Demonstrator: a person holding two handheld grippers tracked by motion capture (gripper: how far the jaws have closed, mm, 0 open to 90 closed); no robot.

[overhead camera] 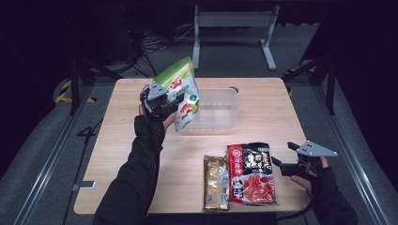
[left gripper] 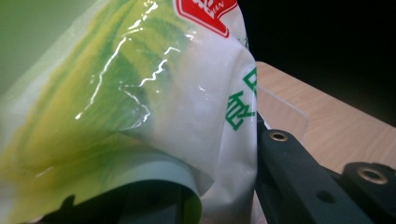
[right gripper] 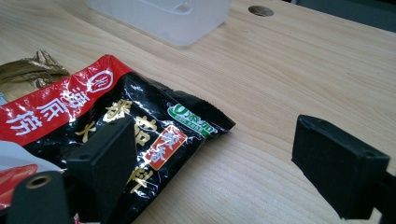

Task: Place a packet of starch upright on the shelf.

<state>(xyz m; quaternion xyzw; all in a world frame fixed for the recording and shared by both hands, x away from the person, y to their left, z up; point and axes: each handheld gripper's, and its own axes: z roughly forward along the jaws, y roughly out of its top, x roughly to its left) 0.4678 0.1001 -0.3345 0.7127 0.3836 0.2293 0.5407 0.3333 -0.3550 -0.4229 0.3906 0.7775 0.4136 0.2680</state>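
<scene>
Nearest the table's [overhead camera: 141,187] front edge, a gold packet [overhead camera: 216,183] is laid flat, touching a red-and-black packet [overhead camera: 251,172] on its right. Just right of that, the right gripper [overhead camera: 280,163] is held low, jaws spread wide, nothing gripped; one jaw is seen over the packet's corner in the right gripper view. Farther back, a green-and-white snack bag [overhead camera: 183,93] is clamped upright in the left gripper [overhead camera: 174,104], raised at the near left side of a clear plastic bin [overhead camera: 220,108].
</scene>
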